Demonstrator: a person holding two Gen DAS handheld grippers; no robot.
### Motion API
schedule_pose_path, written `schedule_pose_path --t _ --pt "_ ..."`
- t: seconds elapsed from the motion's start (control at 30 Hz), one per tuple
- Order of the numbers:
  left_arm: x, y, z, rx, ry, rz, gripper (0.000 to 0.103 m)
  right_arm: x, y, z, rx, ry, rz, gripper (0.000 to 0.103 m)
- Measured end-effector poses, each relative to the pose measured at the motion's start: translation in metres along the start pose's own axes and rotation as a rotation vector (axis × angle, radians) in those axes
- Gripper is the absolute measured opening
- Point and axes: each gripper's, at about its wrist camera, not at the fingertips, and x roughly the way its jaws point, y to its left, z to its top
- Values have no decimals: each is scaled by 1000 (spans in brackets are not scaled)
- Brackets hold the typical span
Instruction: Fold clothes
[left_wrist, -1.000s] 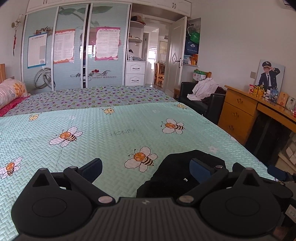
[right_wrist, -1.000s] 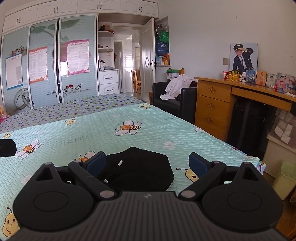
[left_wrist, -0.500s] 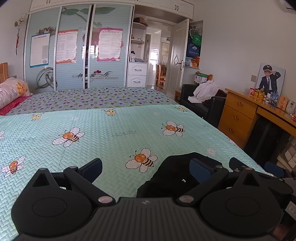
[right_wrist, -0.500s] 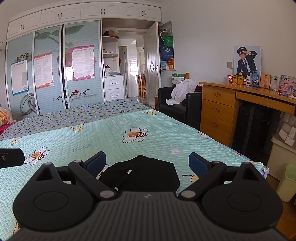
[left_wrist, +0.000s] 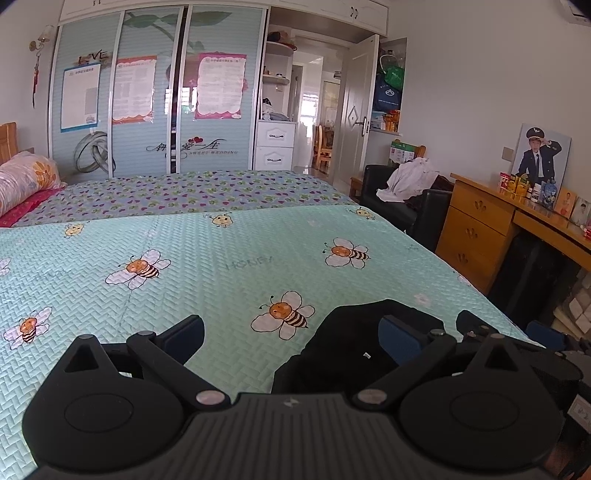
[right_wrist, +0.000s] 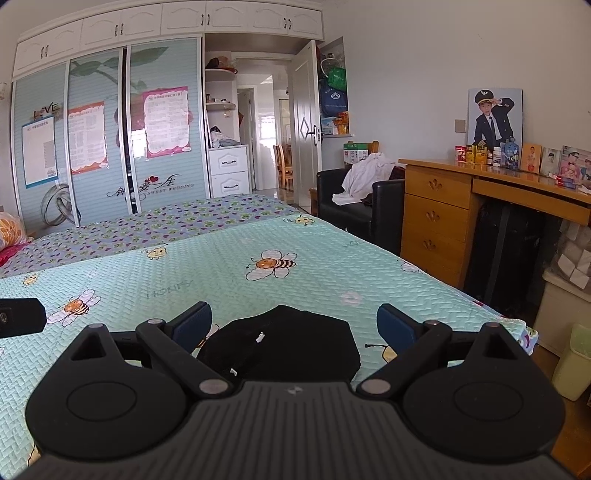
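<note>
Hovering over the bed (left_wrist: 240, 258), I have both tools spread wide and empty — the left tool (left_wrist: 291, 332) and the right tool (right_wrist: 294, 325). A black garment (right_wrist: 284, 347) lies bunched on the bee-print cover near the bed's right edge, low between my right tool's fingers; from the left wrist view it sits toward the right finger (left_wrist: 400, 338) — I can't tell if they touch.

One black garment (right_wrist: 284, 347), one bed (right_wrist: 221, 266), one armchair (right_wrist: 354, 210), one wooden desk (right_wrist: 461, 206), two claws (left_wrist: 291, 332) (right_wrist: 293, 326).
</note>
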Motion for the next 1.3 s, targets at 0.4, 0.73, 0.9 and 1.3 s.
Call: schedule_pose_path --t 0.4,0.73,0.9,1.3 --pt "-7 16 -3 -11 7 40 103 -2 11 -5 -12 7 22 96" --pt "-11 26 -4 -26 16 53 103 -3 23 -13 -30 26 45 96" --pt "-12 29 -6 -30 20 53 103 -4 26 -14 -34 29 47 96" --pt "-8 32 -13 -27 46 67 103 -2 32 -18 -44 50 59 96"
